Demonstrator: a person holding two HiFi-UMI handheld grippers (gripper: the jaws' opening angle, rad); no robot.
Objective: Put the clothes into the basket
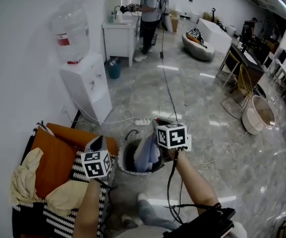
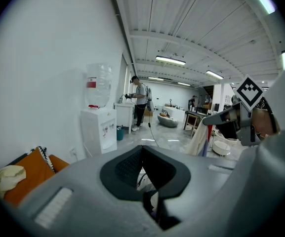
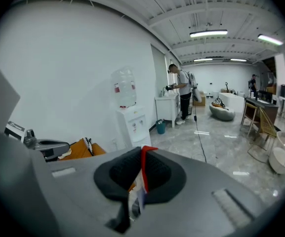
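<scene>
My right gripper (image 1: 156,127) is shut on a light blue and white garment (image 1: 146,152) with a red edge. The cloth hangs down into the round dark basket (image 1: 122,166) on the floor. In the right gripper view the red and white fabric (image 3: 141,174) sits pinched between the jaws. The left gripper view shows that garment (image 2: 200,138) dangling under the right gripper (image 2: 216,116). My left gripper (image 1: 97,142) is over the sofa's edge beside the basket, shut, with no cloth seen in it. Two cream garments (image 1: 26,178) (image 1: 66,197) lie on the sofa.
The sofa has an orange cushion (image 1: 53,165) and a black-and-white striped blanket (image 1: 58,222). A water dispenser (image 1: 85,78) stands against the wall. A power strip and cables (image 1: 143,122) lie behind the basket. A person (image 1: 147,14) stands at a white cabinet far back.
</scene>
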